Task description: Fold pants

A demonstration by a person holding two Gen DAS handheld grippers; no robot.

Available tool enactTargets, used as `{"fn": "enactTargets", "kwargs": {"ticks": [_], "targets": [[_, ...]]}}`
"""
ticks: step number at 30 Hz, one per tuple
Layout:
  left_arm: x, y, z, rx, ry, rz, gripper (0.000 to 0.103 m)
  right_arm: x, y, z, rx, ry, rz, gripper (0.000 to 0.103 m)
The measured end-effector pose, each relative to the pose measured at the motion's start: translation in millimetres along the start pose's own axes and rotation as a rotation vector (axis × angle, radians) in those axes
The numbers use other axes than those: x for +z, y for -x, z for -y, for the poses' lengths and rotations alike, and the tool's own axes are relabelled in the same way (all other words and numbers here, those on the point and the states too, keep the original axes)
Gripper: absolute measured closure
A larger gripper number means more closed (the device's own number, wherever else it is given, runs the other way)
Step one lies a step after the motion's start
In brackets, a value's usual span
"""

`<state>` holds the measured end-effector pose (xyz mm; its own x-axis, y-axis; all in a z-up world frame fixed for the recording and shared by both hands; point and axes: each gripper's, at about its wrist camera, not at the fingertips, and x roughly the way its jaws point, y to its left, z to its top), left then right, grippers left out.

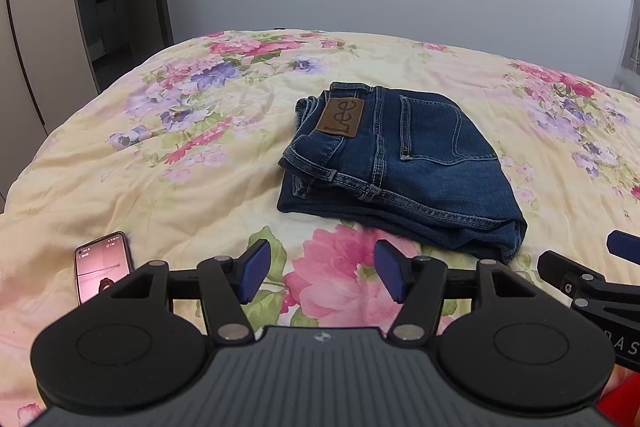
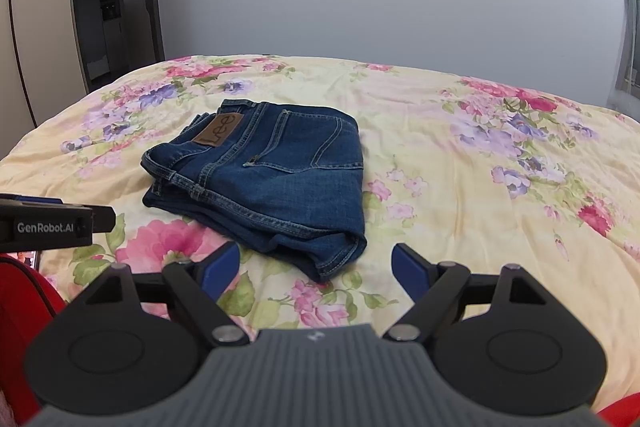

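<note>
both tools stood with jaws spread wide and nothing between them: the left gripper point(image 1: 318, 277) and the right gripper point(image 2: 316, 271) hung side by side above the near part of the bed, neither touching cloth. the bed point(image 2: 460, 187), under a yellow flowered cover, filled most of both views. on it, near the middle and a little beyond the fingertips, lay the jeans point(image 1: 400, 167), dark blue denim already folded into a compact stack, waistband to the left, back pocket point(image 1: 434, 129) up, leather patch point(image 1: 340, 117) showing. the task looked finished or nearly so. denim like this would likely handle as heavy, thick and limp rather than stiff, not slippery, not fragile; the layers could slide apart if lifted by one edge. the safest hold seemed the thick folded edge nearest the grippers, one tool at each corner. a phone point(image 1: 103, 269) lay beside the left gripper.
</note>
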<state>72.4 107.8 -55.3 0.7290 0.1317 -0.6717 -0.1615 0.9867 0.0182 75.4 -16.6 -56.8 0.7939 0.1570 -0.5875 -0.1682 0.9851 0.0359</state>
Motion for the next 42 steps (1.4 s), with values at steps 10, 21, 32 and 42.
{"fn": "enactTargets", "kwargs": {"ticks": [10, 21, 32, 42], "targets": [[-0.8, 0.3, 0.0, 0.0, -0.001, 0.0, 0.033, -0.4, 0.0, 0.5, -0.001, 0.0, 0.0, 0.024], [0.3, 0.2, 2.4, 0.003, -0.014, 0.002, 0.033, -1.8, 0.3, 2.0, -0.002, -0.002, -0.001, 0.024], [0.4, 0.0, 3.3, 0.002, -0.016, 0.001, 0.033, -5.2, -1.1, 6.2, -0.006, -0.005, -0.006, 0.024], [0.3, -0.4, 3.9, 0.002, -0.02, 0.003, 0.033, -5.4, -1.6, 7.2, -0.008, -0.007, -0.01, 0.024]]}}
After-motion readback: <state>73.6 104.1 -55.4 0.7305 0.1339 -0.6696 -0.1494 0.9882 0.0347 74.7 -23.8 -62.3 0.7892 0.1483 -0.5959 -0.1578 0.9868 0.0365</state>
